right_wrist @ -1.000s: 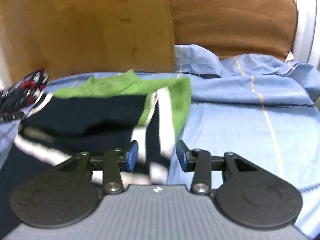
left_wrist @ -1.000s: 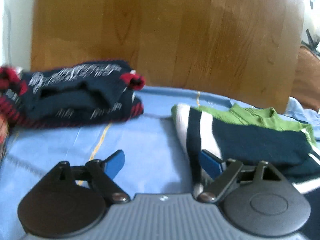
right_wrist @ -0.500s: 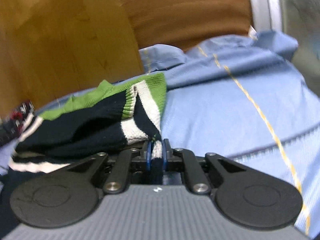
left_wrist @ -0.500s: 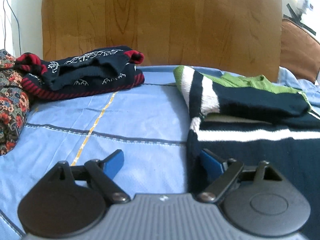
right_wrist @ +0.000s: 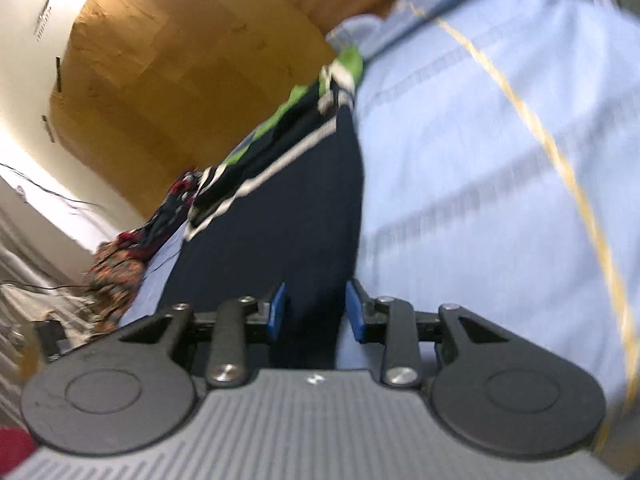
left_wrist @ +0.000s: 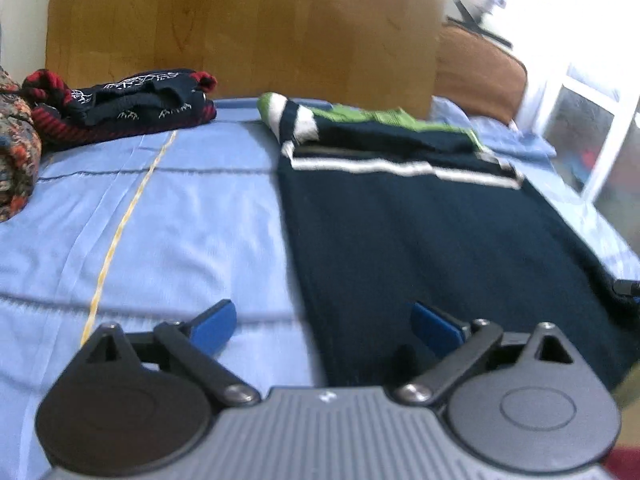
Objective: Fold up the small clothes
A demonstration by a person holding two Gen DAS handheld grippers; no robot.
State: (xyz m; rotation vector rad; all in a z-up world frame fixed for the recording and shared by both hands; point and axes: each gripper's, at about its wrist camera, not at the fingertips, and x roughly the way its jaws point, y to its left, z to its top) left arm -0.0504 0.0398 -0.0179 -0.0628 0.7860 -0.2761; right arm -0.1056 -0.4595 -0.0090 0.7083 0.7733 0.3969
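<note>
A navy sweater (left_wrist: 432, 232) with white stripes and green trim lies flat on the blue bedsheet (left_wrist: 160, 220), its sleeves folded in at the far end. My left gripper (left_wrist: 324, 324) is open at the sweater's near left edge. In the right wrist view the sweater (right_wrist: 280, 216) stretches away from me. My right gripper (right_wrist: 316, 312) is open, its jaws on either side of the sweater's near right edge, not closed on it.
A folded navy and red patterned sweater (left_wrist: 132, 104) lies at the far left by the wooden headboard (left_wrist: 248, 24). A floral cloth (left_wrist: 16, 152) sits at the left edge. A brown cushion (left_wrist: 476, 72) and a window are to the right.
My right gripper let go of the folded sleeve, opened and drew back to the sweater's near edge, tilting. My left gripper also drew back toward the near hem, still open.
</note>
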